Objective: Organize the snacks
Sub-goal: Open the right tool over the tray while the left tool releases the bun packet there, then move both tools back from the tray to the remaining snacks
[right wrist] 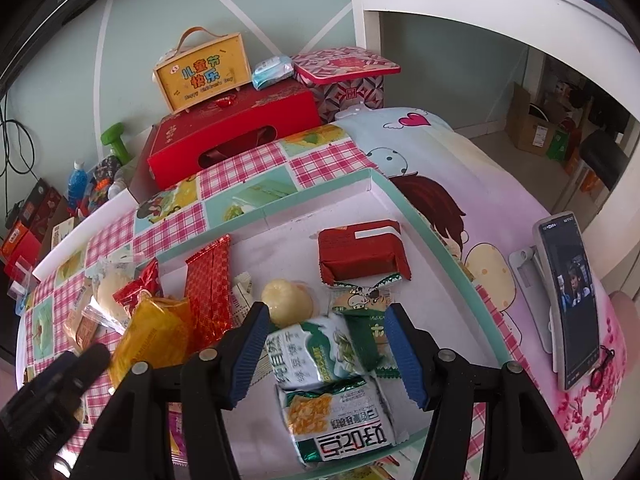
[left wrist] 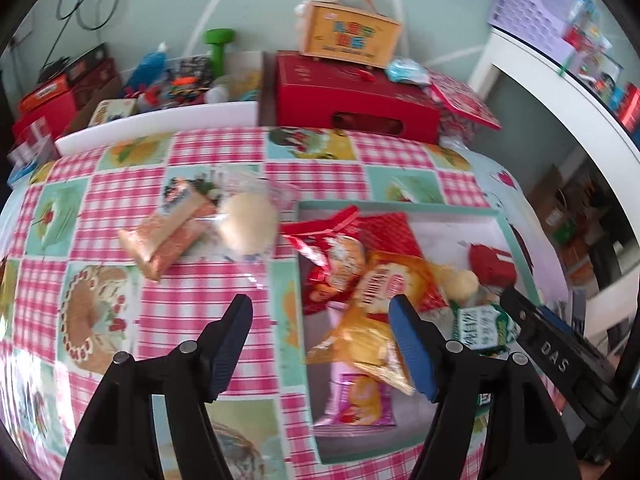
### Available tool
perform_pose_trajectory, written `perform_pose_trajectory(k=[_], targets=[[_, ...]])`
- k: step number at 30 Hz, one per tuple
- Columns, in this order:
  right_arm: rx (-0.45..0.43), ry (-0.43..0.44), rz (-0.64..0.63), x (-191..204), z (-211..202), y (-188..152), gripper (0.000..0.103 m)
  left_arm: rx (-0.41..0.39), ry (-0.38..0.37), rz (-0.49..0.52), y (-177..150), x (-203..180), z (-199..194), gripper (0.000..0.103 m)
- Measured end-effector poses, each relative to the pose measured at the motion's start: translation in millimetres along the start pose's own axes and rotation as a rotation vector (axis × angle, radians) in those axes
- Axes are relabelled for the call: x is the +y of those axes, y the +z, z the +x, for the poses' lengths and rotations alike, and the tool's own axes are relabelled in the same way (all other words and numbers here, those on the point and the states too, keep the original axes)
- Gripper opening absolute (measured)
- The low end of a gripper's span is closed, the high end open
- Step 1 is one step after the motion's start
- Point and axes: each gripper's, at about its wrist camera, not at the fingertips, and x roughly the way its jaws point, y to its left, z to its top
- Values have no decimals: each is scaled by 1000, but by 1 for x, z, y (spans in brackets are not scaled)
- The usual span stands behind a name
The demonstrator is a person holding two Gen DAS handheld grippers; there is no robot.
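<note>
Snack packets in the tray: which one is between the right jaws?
The green-and-white packet, tilted between the jaws. The red block-shaped packet and the orange packet lie away from them.

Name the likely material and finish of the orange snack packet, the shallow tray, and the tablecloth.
Orange snack packet: thin glossy plastic film, crinkled and translucent. Shallow tray: probably matte cardboard, with thin folded walls. Tablecloth: apparently wipeable vinyl, showing sheen and printed pictures.

Snack pkts [right wrist: 304, 344] piled in tray [right wrist: 288, 204]
</note>
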Motion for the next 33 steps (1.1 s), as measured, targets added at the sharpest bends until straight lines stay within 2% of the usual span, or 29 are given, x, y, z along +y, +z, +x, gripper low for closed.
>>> perform_pose_trajectory(k=[7, 13, 24, 26, 27, 28, 30, 33], targets=[[-2, 6, -29, 11, -2, -1, 64, 27, 74, -108, 4, 33, 5, 80], [-11, 43, -81, 31, -6, -3, 66, 74, 127, -219, 3, 66, 19, 80], [-14, 96, -168, 67, -10, -10, 67, 67, 187, -300, 3, 100, 16, 81], [-13, 103, -170, 69, -9, -10, 78, 68, 203, -301, 3, 102, 16, 91], [-16, 105, -170, 70, -9, -10, 87, 67, 211, -301, 4, 103, 16, 97], [-22, 104, -172, 70, -9, -11, 96, 67, 218, -299, 4, 103, 16, 98], [-33, 96, -175, 70, -9, -11, 102, 67, 227, -292, 4, 103, 17, 98], [-36, 99, -162, 67, -9, -9, 102, 66, 240, -279, 3, 100, 18, 99]])
